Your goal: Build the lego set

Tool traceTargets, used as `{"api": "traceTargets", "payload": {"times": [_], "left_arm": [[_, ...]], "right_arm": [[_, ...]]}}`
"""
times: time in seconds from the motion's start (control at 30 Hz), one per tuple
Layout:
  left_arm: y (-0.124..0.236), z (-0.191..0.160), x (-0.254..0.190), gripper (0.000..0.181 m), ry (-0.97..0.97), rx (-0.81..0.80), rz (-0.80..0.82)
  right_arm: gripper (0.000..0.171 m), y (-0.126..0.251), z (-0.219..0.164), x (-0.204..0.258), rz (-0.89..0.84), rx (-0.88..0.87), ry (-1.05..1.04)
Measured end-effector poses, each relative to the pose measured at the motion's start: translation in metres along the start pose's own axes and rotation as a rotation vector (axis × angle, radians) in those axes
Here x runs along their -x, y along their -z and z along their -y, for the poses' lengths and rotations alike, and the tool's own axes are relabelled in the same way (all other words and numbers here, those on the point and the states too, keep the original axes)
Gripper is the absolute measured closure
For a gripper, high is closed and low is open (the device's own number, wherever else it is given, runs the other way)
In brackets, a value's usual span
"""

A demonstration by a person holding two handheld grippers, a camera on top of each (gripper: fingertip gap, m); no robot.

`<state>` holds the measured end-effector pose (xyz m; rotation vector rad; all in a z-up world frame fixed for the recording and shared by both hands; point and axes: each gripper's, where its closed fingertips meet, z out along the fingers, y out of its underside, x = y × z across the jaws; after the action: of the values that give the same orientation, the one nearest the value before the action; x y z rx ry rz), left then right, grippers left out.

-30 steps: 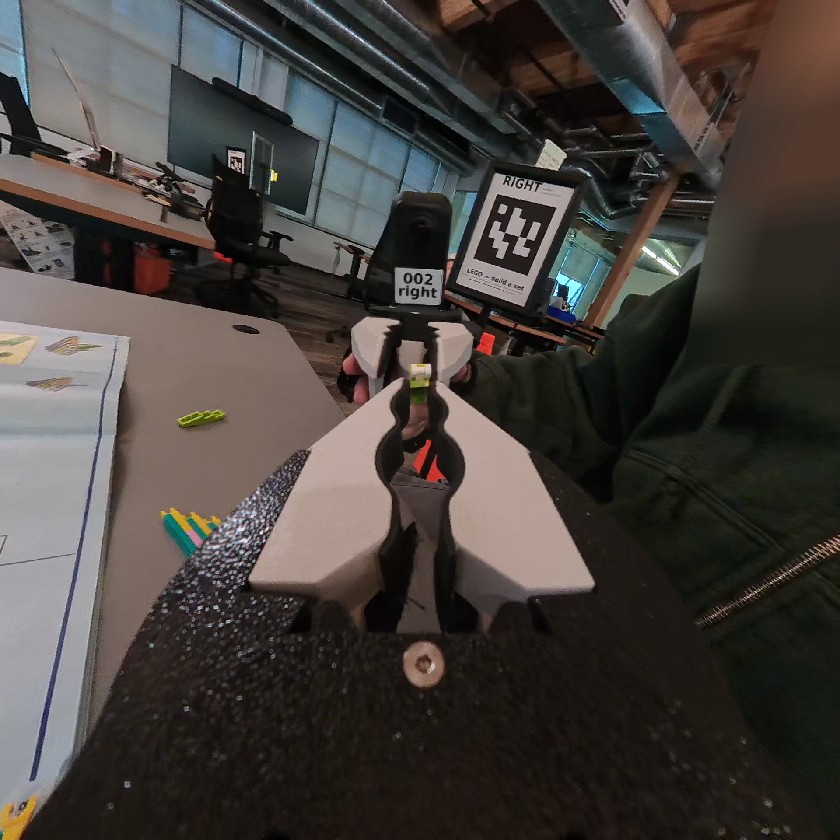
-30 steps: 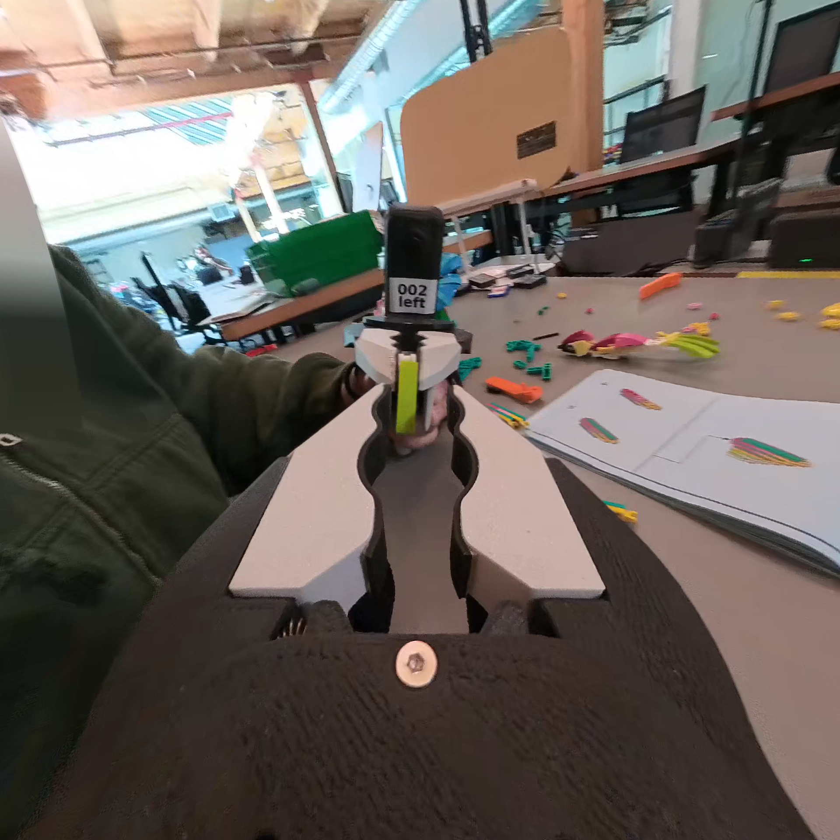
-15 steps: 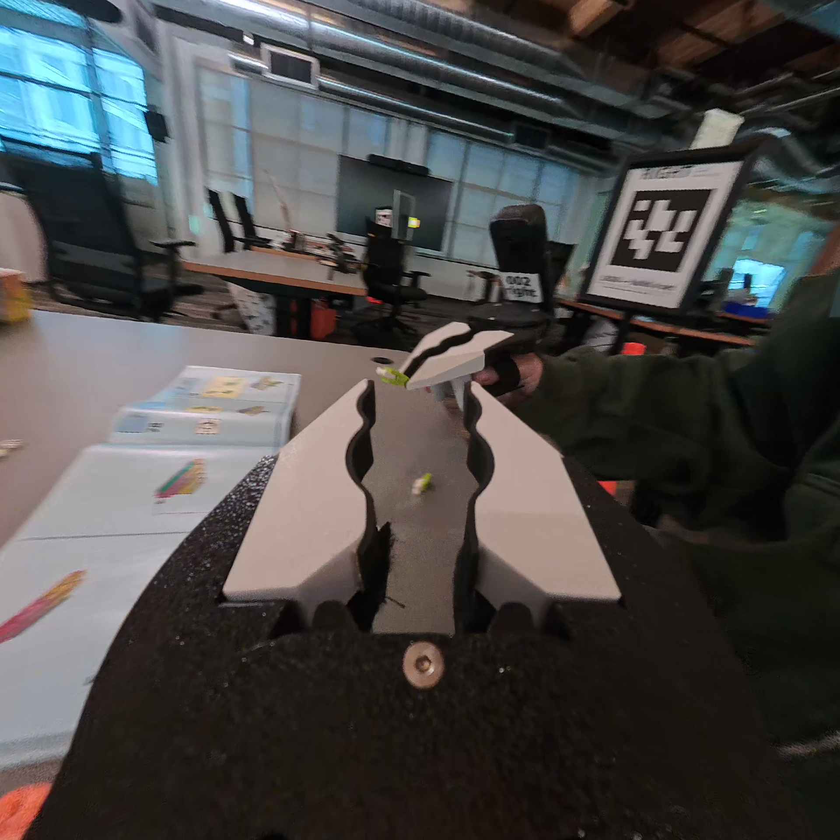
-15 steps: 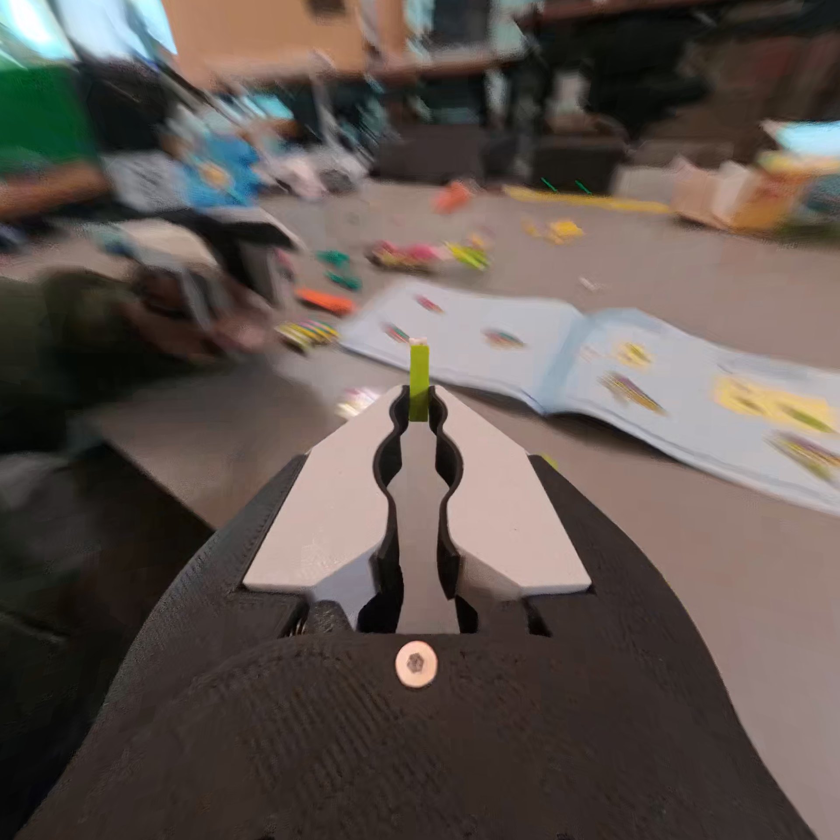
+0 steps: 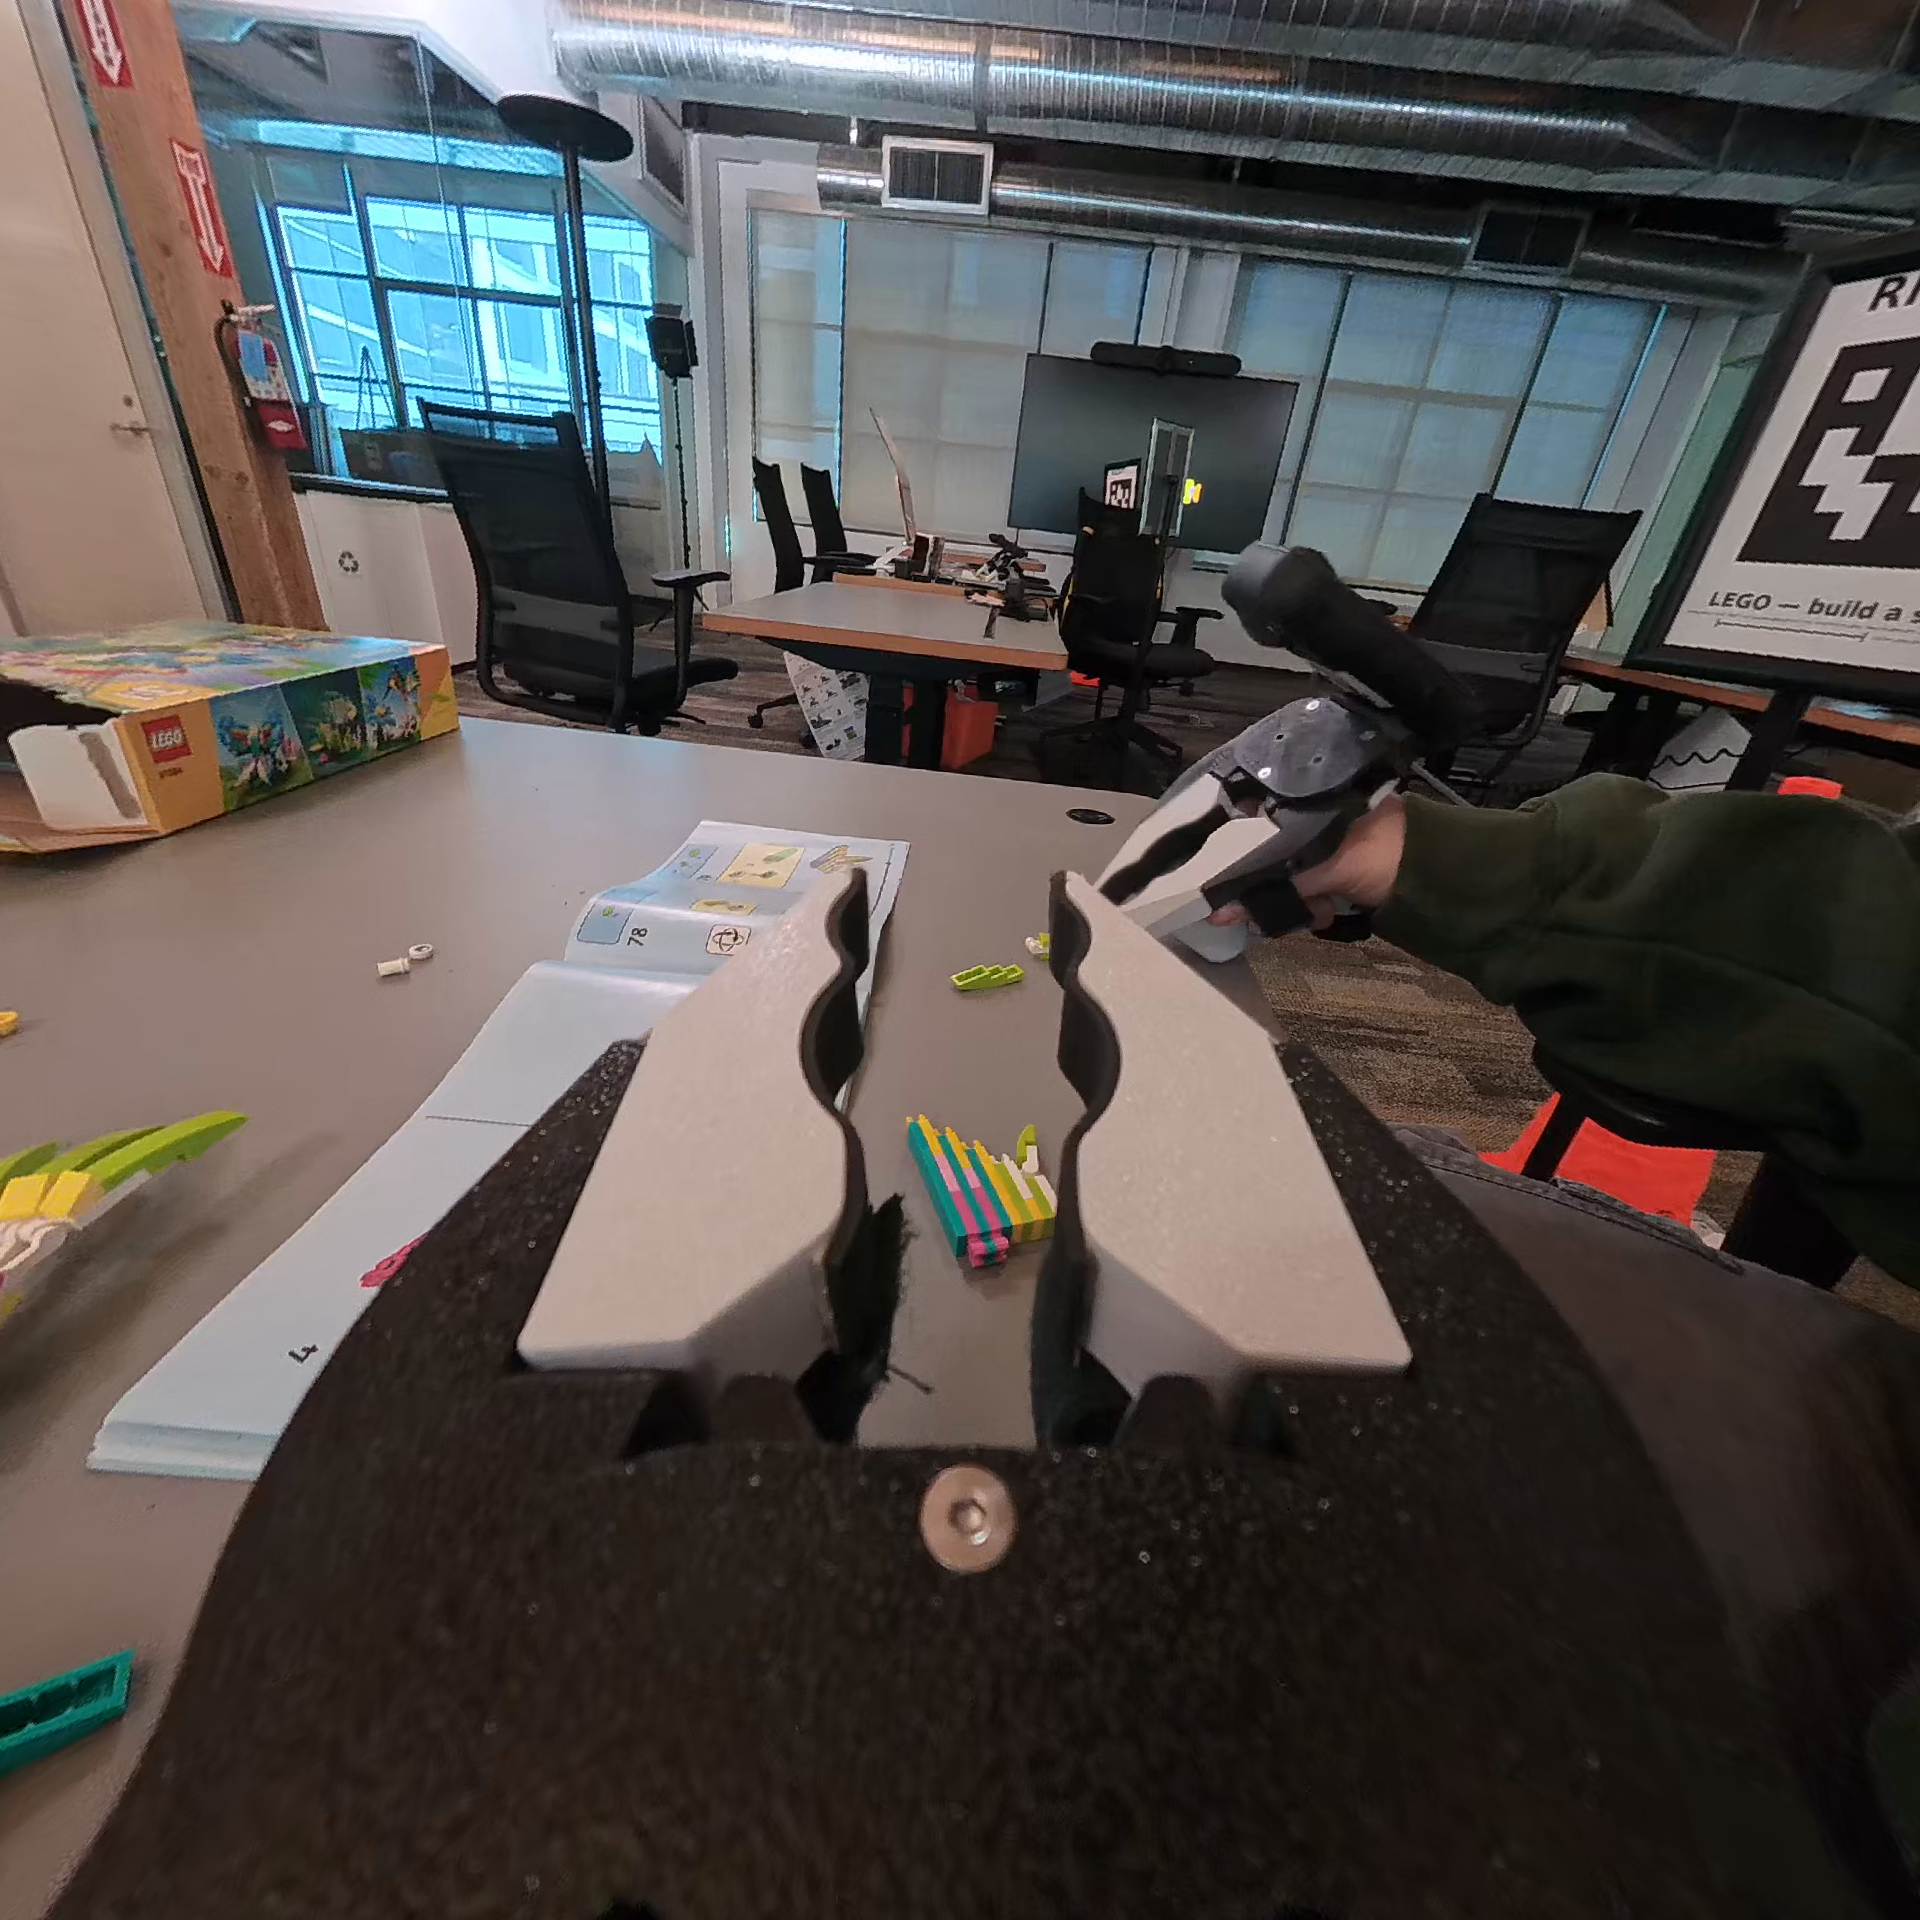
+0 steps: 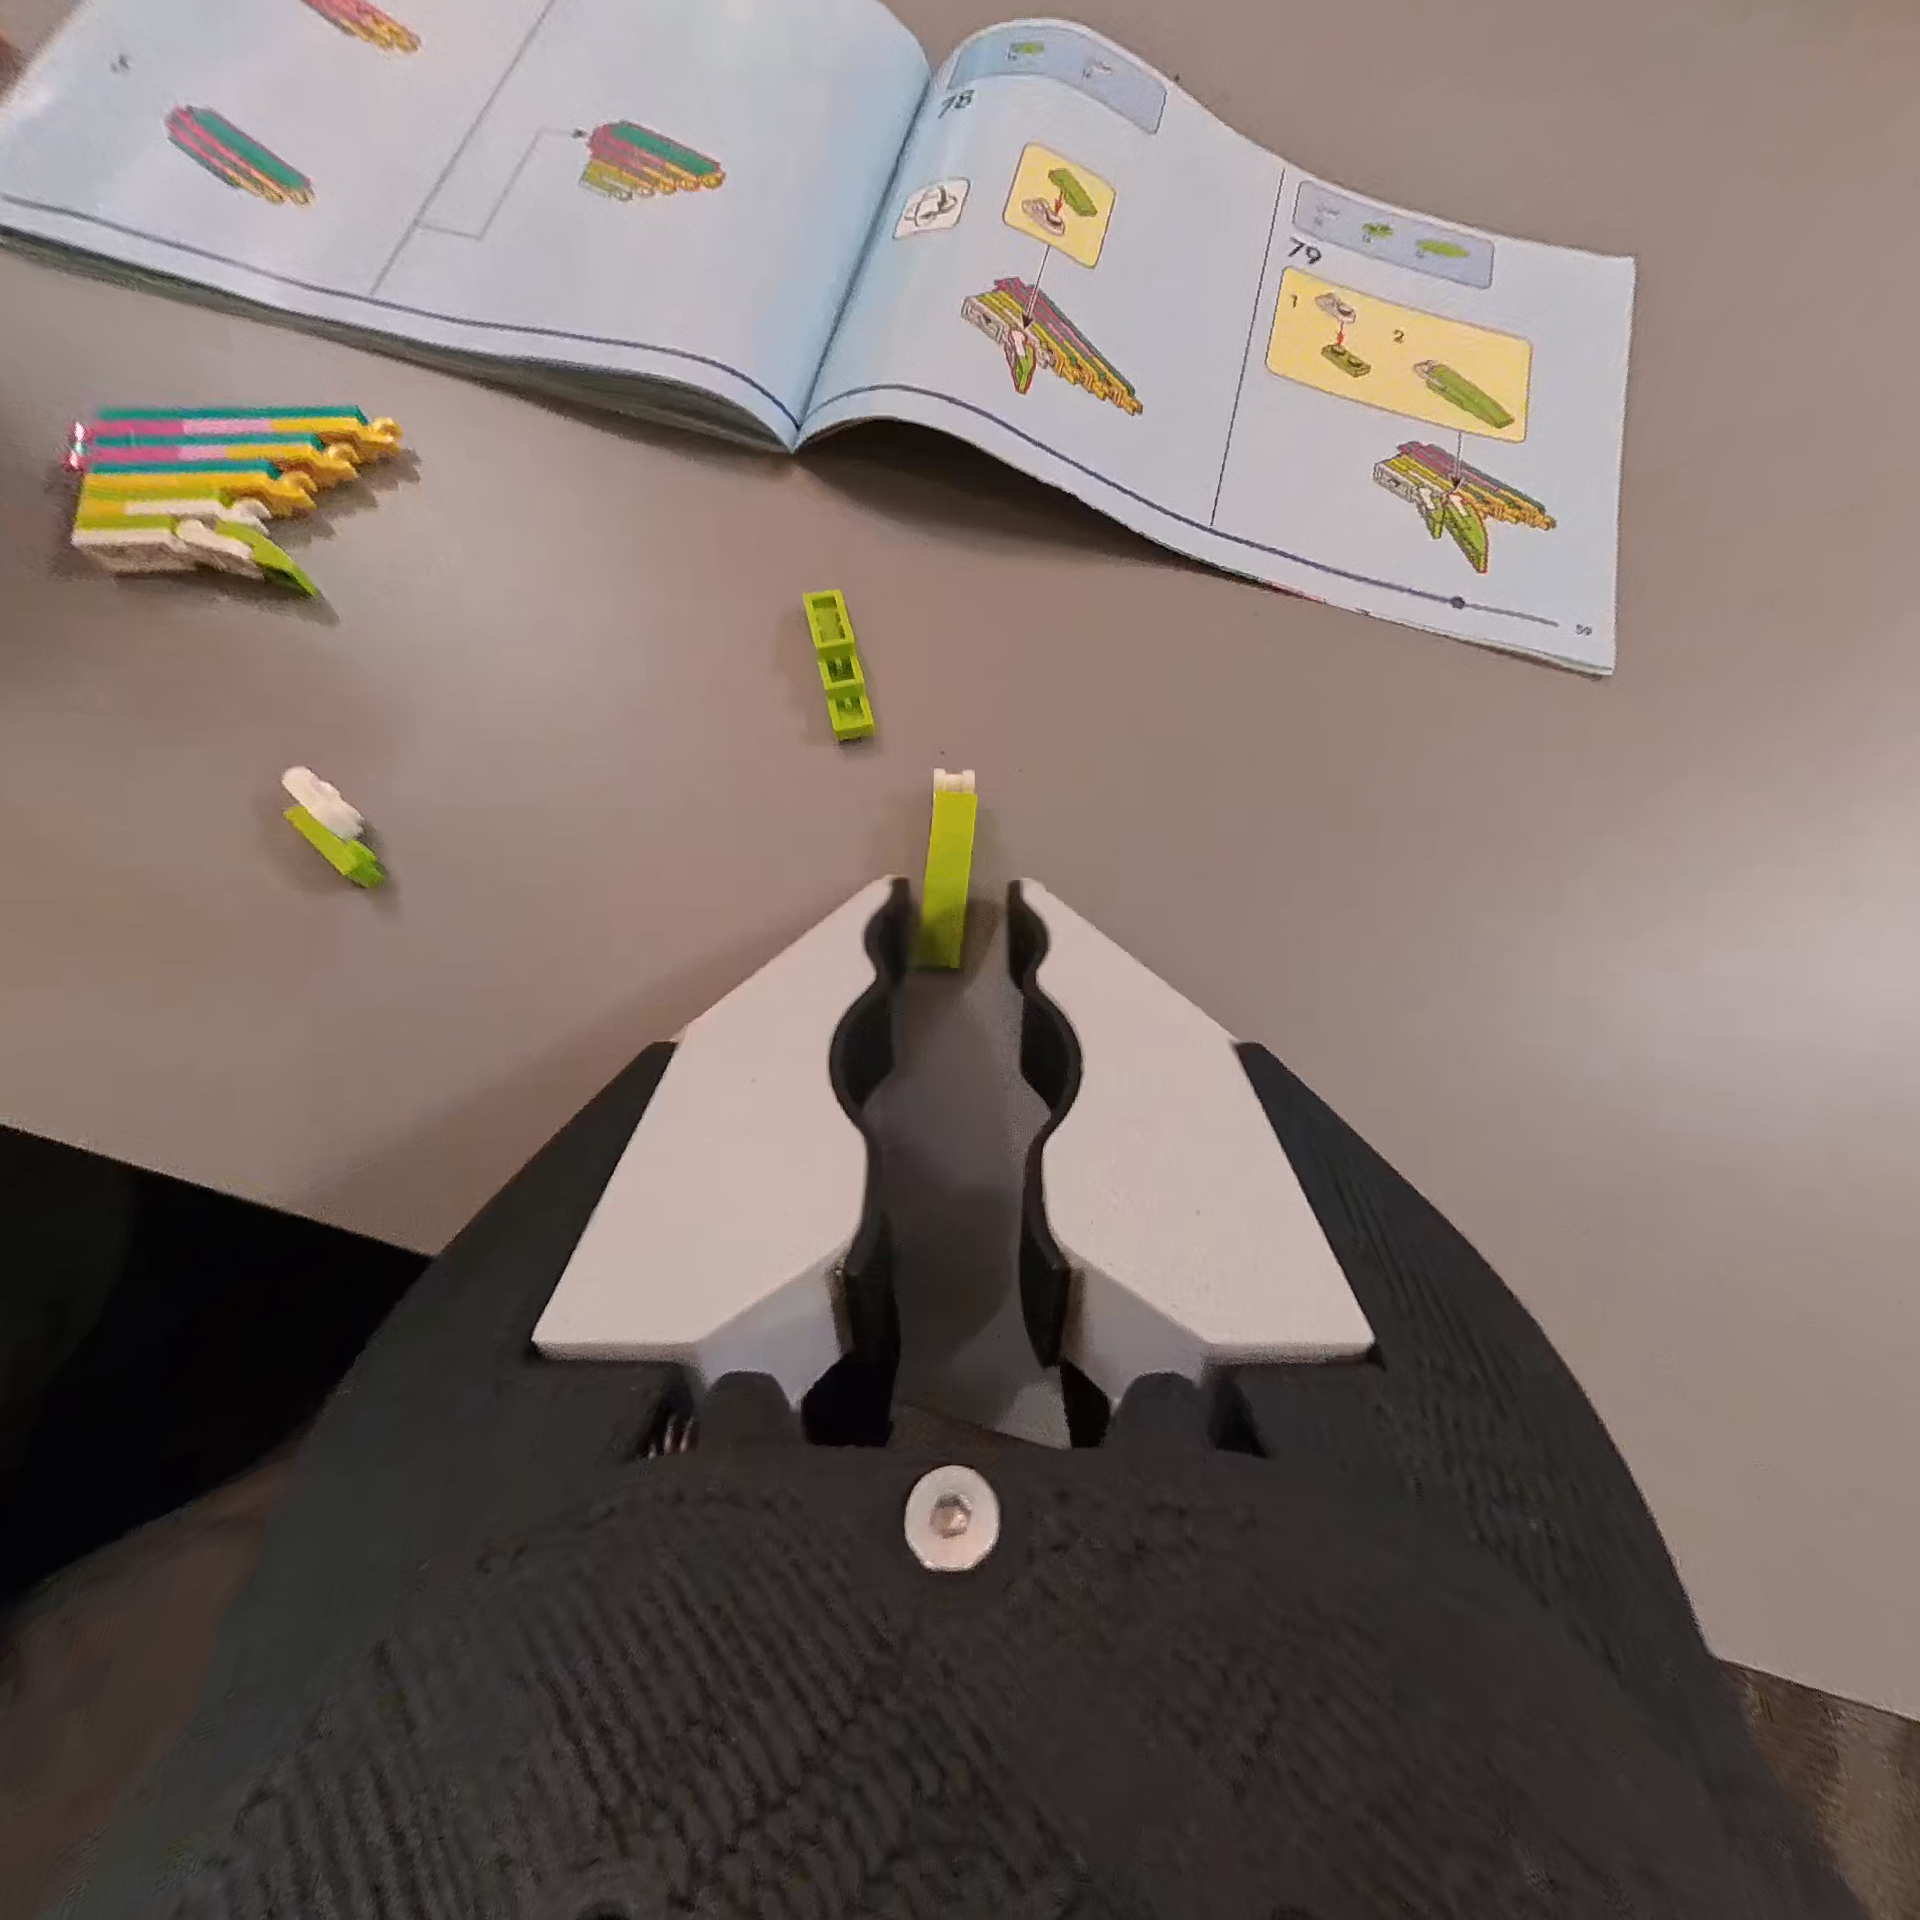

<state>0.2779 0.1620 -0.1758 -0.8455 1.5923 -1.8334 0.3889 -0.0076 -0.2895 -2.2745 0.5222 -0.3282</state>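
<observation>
Standing upright w/ white end up, lime brick (image 6: 948, 883) sits between right hand-held gripper's (image 6: 951, 891) parted jaws.

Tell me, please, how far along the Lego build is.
Done: a striped wing section lies assembled beside the open booklet. In hand: a white-tipped lime piece stands between the parted jaws of the right tool; the left tool is open, empty. Left: a loose lime slope and a small white-and-lime bit lie unattached.

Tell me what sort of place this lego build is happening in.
Most likely an open-plan office or lab workspace: black mesh office chairs around long desks, a large wall screen before tall windows, and exposed ceiling ducts overhead.
</observation>
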Motion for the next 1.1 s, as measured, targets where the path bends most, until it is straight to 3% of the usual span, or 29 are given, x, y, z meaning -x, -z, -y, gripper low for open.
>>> {"api": "traceTargets", "payload": {"times": [0.1,0.23,0.63,0.83,0.9,1.0,1.1], "left_arm": [[0.000,-0.001,0.001,0.149,-0.001,0.011,0.005],[0.000,-0.002,0.002,0.149,0.013,0.017,0.005],[-0.007,-0.012,-0.010,0.149,-0.033,0.078,-0.030],[-0.009,-0.017,-0.019,0.149,-0.097,0.108,-0.046],[-0.010,-0.017,-0.023,0.148,-0.111,0.115,-0.058],[-0.012,-0.017,-0.031,0.145,-0.173,0.115,-0.066],[-0.010,-0.008,-0.035,0.137,-0.363,0.068,0.005]], "right_arm": [[0.135,0.008,0.010,-0.004,-0.020,-0.056,-0.023],[0.145,0.023,0.040,0.033,0.177,-0.232,0.053],[0.149,-0.028,0.026,0.022,0.067,-0.012,0.098],[0.161,-0.027,0.040,0.040,0.084,-0.067,0.220],[0.165,-0.011,0.071,0.070,0.195,-0.260,0.204],[0.165,0.028,0.116,0.131,0.625,-0.516,-0.105],[0.165,0.048,0.132,0.164,0.942,-0.591,-0.369]]}}
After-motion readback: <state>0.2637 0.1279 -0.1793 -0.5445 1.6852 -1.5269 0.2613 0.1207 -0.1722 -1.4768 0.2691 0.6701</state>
